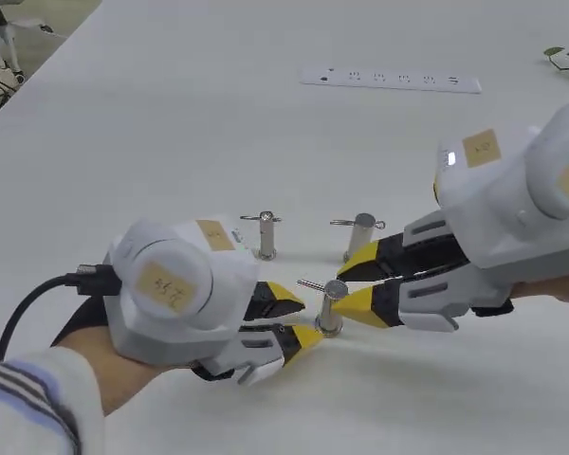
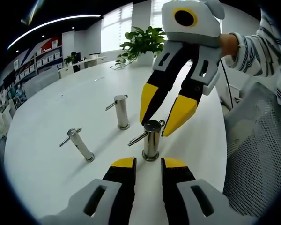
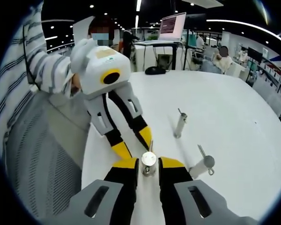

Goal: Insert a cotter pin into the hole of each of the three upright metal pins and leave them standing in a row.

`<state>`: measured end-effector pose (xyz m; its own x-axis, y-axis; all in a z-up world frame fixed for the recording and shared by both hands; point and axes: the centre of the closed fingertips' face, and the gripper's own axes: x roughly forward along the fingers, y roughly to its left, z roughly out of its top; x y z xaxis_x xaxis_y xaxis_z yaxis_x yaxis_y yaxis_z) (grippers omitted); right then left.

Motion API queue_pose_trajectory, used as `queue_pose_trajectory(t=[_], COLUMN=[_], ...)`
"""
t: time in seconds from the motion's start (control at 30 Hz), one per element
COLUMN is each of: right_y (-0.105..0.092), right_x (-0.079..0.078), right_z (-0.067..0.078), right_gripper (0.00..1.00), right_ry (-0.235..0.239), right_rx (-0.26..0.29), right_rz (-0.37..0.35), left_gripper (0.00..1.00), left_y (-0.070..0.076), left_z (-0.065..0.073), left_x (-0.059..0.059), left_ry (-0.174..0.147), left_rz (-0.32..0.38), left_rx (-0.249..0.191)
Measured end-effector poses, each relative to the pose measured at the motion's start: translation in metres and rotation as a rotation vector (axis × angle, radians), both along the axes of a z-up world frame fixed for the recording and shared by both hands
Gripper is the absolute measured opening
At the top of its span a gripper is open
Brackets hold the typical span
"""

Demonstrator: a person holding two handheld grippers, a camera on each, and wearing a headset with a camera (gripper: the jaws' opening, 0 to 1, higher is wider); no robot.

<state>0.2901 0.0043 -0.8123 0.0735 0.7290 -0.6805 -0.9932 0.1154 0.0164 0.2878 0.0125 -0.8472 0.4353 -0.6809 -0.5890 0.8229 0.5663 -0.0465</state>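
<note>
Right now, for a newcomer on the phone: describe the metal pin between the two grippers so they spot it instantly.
On the white table, the left gripper and right gripper, white with yellow-tipped black jaws, point at each other. Between their tips stands a silver metal pin with a cotter pin through its head. Unlike the two pins behind, it is nearest the person.

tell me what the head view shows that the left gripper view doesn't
Head view: a power strip beyond the pins and the black cable behind the left tool. Left gripper view: a mesh chair back. Both: three upright metal pins, a cotter pin through each, and the right tool, jaws flanking the nearest one.
</note>
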Motion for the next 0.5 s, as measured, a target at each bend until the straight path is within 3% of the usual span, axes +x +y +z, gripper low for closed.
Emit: queue_pose_trajectory(t=[0.07,0.13,0.27,0.4,0.5], right_y=[0.001,0.002,0.006,0.008,0.008], right_x=[0.000,0.000,-0.001,-0.001,-0.001], right_z=[-0.001,-0.004,-0.005,-0.009,-0.011], right_gripper=[0.20,0.21,0.21,0.21,0.21], right_ry=[-0.004,-0.012,-0.004,-0.011,-0.005], right_rx=[-0.002,-0.011,-0.004,-0.013,-0.015], right_rz=[-0.001,-0.001,-0.007,-0.022,-0.039], left_gripper=[0.23,0.26,0.37,0.51,0.59], left_y=[0.001,0.002,0.005,0.006,0.008], left_z=[0.003,0.001,-0.002,-0.001,0.000], left_x=[-0.001,-0.005,-0.009,-0.008,-0.006], left_ry=[-0.001,0.026,0.039,0.042,0.036], left_rz=[-0.005,-0.011,-0.015,0.010,0.024], left_rx=[-0.008,-0.013,-0.001,-0.039,-0.044])
